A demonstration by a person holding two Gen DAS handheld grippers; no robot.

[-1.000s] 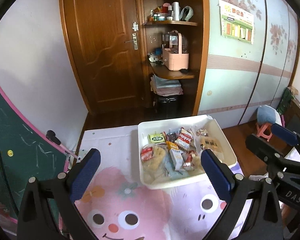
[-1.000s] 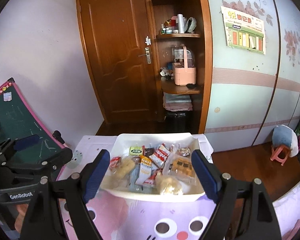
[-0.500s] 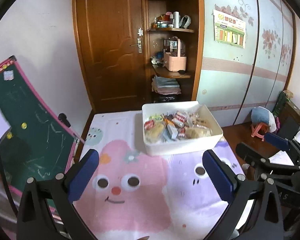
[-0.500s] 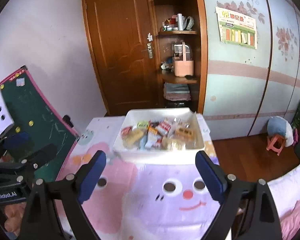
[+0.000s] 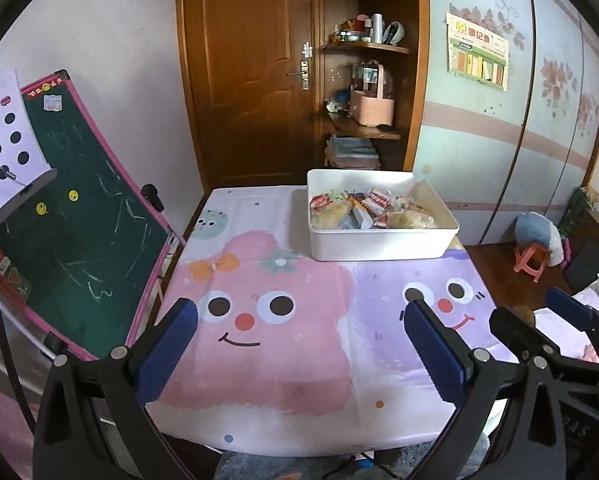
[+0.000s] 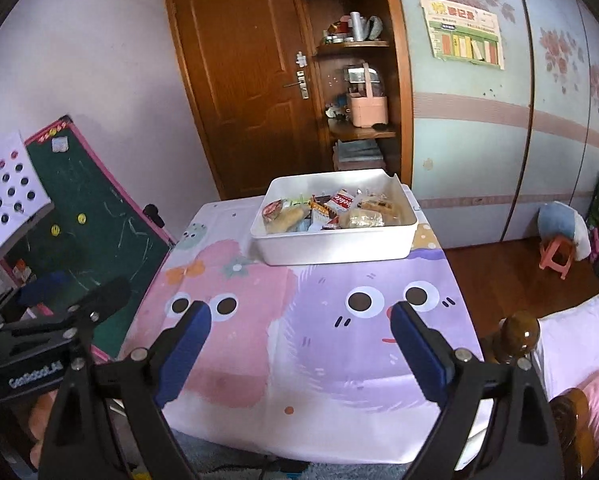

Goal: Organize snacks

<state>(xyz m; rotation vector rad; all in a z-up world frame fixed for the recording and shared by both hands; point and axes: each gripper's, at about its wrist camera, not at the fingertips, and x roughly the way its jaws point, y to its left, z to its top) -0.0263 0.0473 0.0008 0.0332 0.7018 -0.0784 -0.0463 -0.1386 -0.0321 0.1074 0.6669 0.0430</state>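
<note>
Sitting at the far edge of the table (image 5: 259,400), toward twelve o'clock from both grippers, the white bin (image 5: 379,242) holds a heap of wrapped snacks (image 5: 369,210); its near wall hides the lower packets, and most labels are too small to read. Between bin and grippers the cartoon-printed tablecloth (image 6: 319,360) lies bare, giving open room. A green chalkboard (image 5: 79,220) leans close along the table's nine o'clock side, and a wooden bedpost knob (image 6: 517,334) stands just off its four o'clock corner in the right wrist view. The left gripper (image 5: 299,344) hangs over the near edge, jaws spread wide, nothing between them. The right gripper (image 6: 299,344) has just been opening and stands released as well, touching nothing. Each gripper's body is partly cut off by the frame.
</note>
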